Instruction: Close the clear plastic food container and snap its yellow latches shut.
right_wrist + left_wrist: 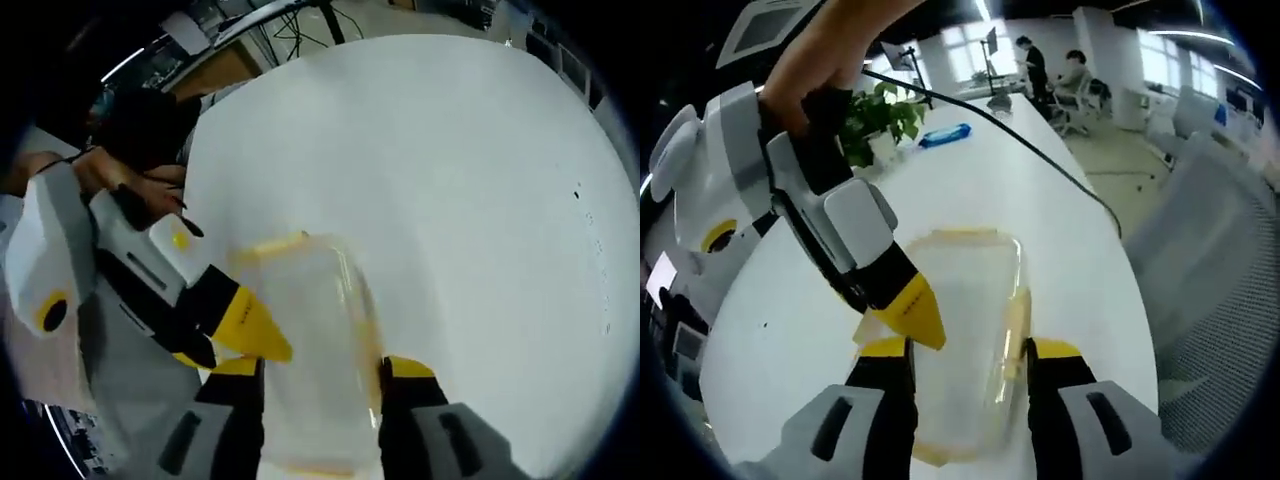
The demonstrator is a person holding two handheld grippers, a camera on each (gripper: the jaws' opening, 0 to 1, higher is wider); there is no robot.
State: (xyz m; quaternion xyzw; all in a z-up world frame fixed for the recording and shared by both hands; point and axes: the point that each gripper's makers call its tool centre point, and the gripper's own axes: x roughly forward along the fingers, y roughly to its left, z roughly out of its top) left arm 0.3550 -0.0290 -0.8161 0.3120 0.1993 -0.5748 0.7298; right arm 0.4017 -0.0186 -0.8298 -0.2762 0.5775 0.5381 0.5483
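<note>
While both claws stand open, the clear container [965, 330] lies on the white table [1040, 200] between the left claw [968, 352] tips; the right claw [322, 368] straddles it too.

The food container [962, 330] lies on the table [970, 180], with a potted plant [878, 120] beyond it.

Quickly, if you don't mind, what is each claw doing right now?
Left claw: open, jaws straddling the clear container, not clamped.
Right claw: open, jaws either side of the container, not clamped.
</note>
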